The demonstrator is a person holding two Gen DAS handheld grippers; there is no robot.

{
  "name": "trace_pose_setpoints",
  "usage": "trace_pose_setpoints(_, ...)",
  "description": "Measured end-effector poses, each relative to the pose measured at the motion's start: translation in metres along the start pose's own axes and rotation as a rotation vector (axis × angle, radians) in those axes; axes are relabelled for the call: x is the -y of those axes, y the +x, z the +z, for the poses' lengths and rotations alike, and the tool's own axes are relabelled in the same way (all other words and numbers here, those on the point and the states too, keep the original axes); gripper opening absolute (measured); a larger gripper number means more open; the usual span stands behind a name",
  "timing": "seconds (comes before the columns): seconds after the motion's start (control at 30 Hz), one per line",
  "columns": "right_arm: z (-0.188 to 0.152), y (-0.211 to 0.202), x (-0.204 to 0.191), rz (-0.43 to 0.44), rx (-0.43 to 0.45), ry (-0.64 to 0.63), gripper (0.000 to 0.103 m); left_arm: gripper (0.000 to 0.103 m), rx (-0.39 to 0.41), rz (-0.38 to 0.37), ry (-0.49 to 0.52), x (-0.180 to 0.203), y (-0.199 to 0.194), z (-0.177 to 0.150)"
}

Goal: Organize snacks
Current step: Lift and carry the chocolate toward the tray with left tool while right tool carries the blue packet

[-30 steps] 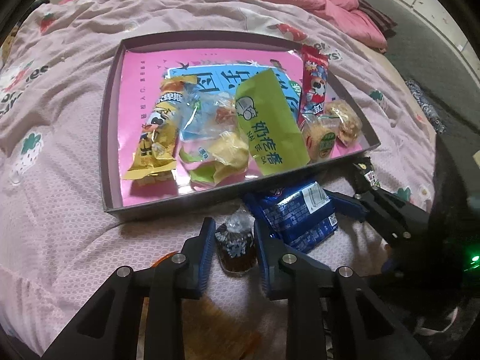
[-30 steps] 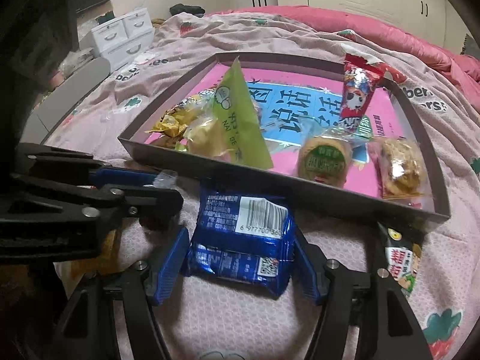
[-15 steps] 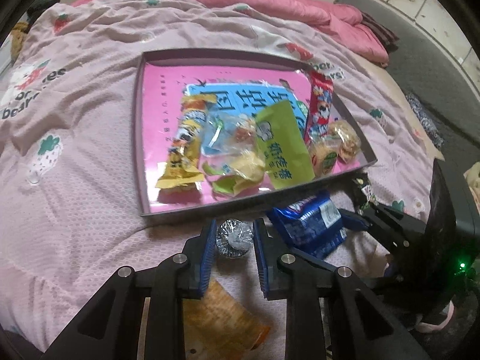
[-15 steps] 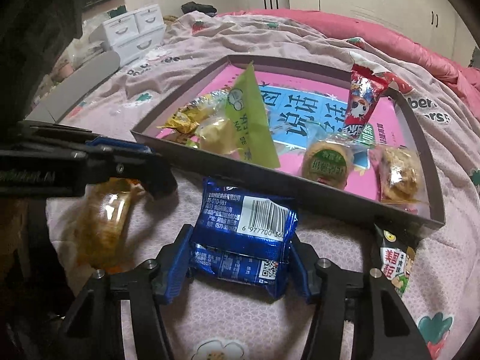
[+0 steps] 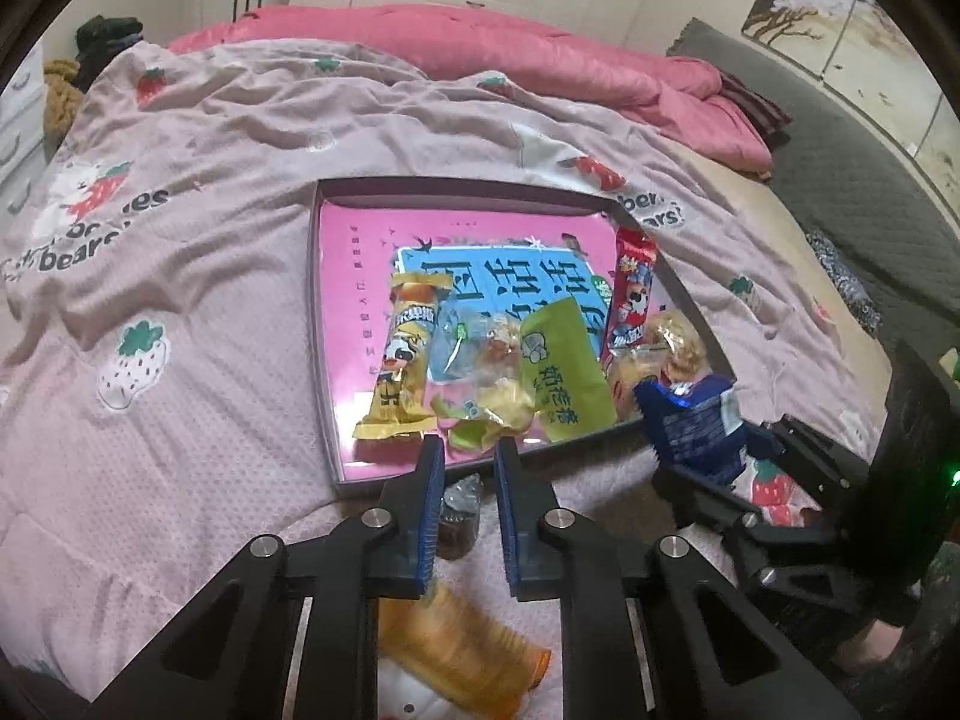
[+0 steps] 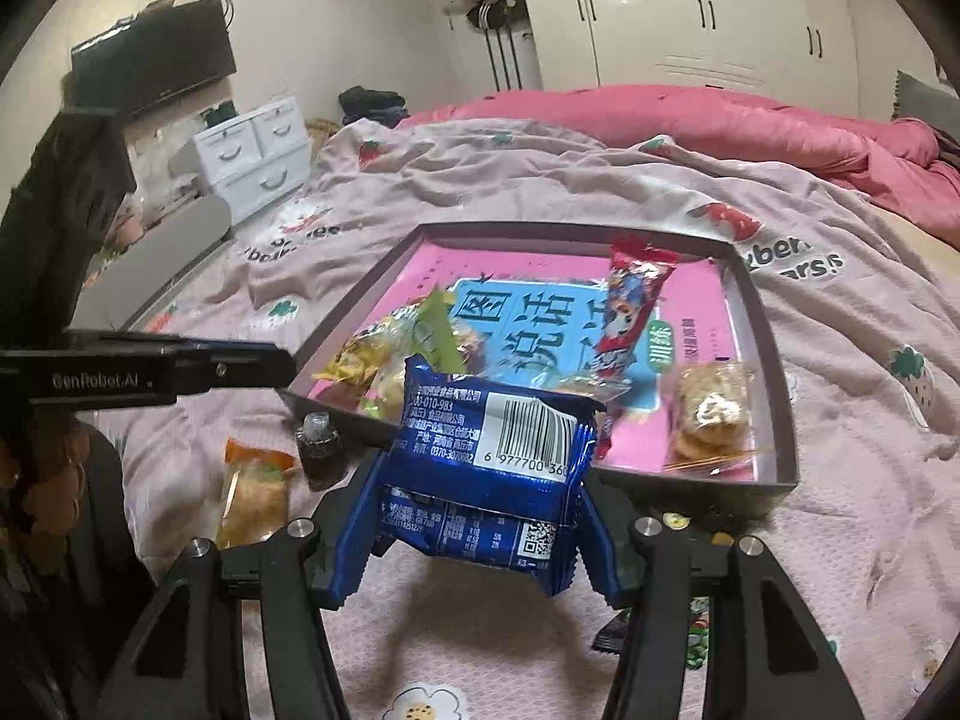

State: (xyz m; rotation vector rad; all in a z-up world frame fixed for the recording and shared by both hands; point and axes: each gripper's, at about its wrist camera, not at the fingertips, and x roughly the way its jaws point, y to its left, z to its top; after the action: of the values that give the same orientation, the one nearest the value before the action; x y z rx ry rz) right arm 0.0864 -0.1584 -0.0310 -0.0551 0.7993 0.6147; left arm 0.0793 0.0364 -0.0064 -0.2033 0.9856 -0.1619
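Note:
A shallow grey tray (image 5: pixel 321 324) (image 6: pixel 774 360) with a pink lining lies on the bed and holds several snack packets. My right gripper (image 6: pixel 474 516) is shut on a blue snack packet (image 6: pixel 498 456) and holds it above the blanket at the tray's near edge; the packet also shows in the left wrist view (image 5: pixel 690 420). My left gripper (image 5: pixel 470 474) is raised and empty, its jaws a small gap apart. A small dark jelly cup (image 5: pixel 459 516) (image 6: pixel 321 450) stands on the blanket below it. An orange packet (image 5: pixel 462 654) (image 6: pixel 255 492) lies nearer.
A pink quilt (image 5: pixel 480 54) is heaped at the far side of the bed. White drawers (image 6: pixel 258 150) and a TV (image 6: pixel 156 60) stand to the left. A small green and black packet (image 6: pixel 696 636) lies under my right gripper.
My left gripper has let go of the jelly cup and risen; the cup now stands on the blanket. My right gripper has lifted the blue packet up toward the tray.

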Motion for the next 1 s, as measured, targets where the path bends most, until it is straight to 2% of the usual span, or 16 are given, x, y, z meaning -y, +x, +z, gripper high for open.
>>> trace_pose_setpoints(0.1, 0.000, 0.001, 0.002, 0.010, -0.006, 0.016, 0.058, 0.016, -0.035, -0.041, -0.030, -0.004, 0.004, -0.004)
trace_pose_setpoints(0.23, 0.000, 0.003, 0.002, 0.018, -0.011, 0.019, 0.058, 0.016, -0.089, -0.028, -0.032, -0.009, 0.012, -0.012)
trace_pose_setpoints(0.27, -0.001, 0.004, 0.002, 0.017, -0.013, 0.021, 0.058, 0.018, -0.105, -0.018, -0.028, -0.010, 0.016, -0.014)
trace_pose_setpoints(0.4, -0.001, 0.004, 0.004, 0.026, -0.013, 0.031, 0.058, 0.036, -0.156, 0.012, 0.003, -0.006, 0.029, -0.021)
trace_pose_setpoints(0.47, -0.001, 0.004, 0.004, 0.025, -0.011, 0.033, 0.058, 0.037, -0.164, 0.019, 0.016, -0.003, 0.034, -0.023)
trace_pose_setpoints(0.6, 0.000, 0.003, 0.004, 0.027, -0.005, 0.034, 0.058, 0.037, -0.172, 0.049, 0.030, -0.001, 0.044, -0.022)
trace_pose_setpoints(0.73, 0.000, 0.002, 0.004, 0.027, 0.005, 0.032, 0.058, 0.036, -0.176, 0.046, 0.030, 0.001, 0.054, -0.019)
trace_pose_setpoints(0.8, 0.001, 0.002, 0.005, 0.027, 0.008, 0.034, 0.058, 0.028, -0.170, 0.064, 0.038, 0.002, 0.058, -0.018)
trace_pose_setpoints(1.0, 0.003, -0.004, 0.008, 0.027, 0.035, 0.045, 0.058, 0.027, -0.140, 0.042, 0.035, 0.003, 0.049, -0.016)
